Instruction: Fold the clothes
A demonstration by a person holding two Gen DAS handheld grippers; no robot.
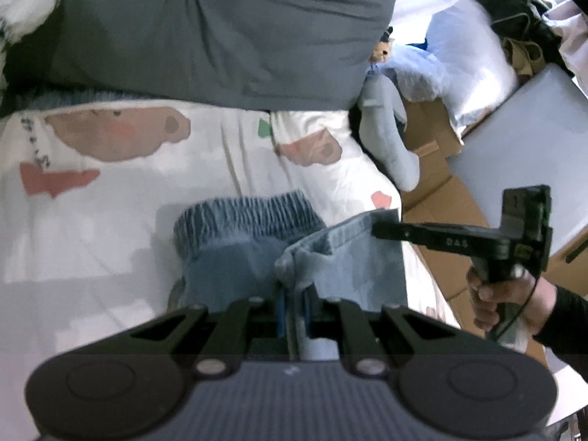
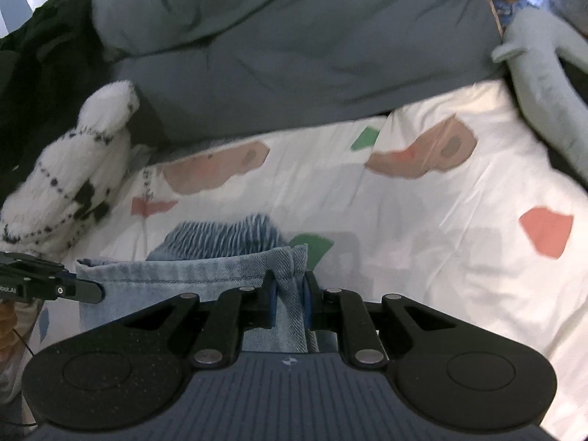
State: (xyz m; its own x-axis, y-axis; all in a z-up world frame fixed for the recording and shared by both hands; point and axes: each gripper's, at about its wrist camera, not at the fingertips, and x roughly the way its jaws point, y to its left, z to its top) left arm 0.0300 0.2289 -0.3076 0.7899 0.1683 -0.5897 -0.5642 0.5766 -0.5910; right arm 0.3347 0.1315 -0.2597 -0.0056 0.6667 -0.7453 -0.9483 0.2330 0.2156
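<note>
On the bed, over a white sheet (image 2: pixel 422 220) printed with bear faces and coloured patches, a pair of light denim shorts (image 2: pixel 176 275) is under handling. Their gathered elastic waistband (image 1: pixel 244 217) lies at twelve o'clock from both wrist cameras, resting on the sheet.

Progress: the fold appears to be in its early stage. Both hem corners are gripped and the near edge looks raised off the sheet, while the waistband end is flat. No completed fold is visible; carrying the hem over toward the waistband, laying it down and smoothing it appear to remain. No other folded garment can be confirmed in view.

Left gripper (image 1: pixel 294 294): jaws closed on a bunched corner of the denim, which runs between the pads and down toward the camera. Right gripper (image 2: pixel 288 294): jaws likewise clamped on the opposite hem corner, cloth pinched between the blue pads.

Relative position: in the left wrist view the right gripper enters from three o'clock, its tip at the far hem corner, with a person's hand (image 1: pixel 496 305) on its handle. In the right wrist view the left gripper enters from nine o'clock. The hem spans taut between the two.

Surroundings: grey duvet (image 2: pixel 294 36) at twelve o'clock, a white speckled plush (image 2: pixel 73 169) at ten o'clock, a blue-grey plush (image 2: pixel 544 84) at two o'clock.
</note>
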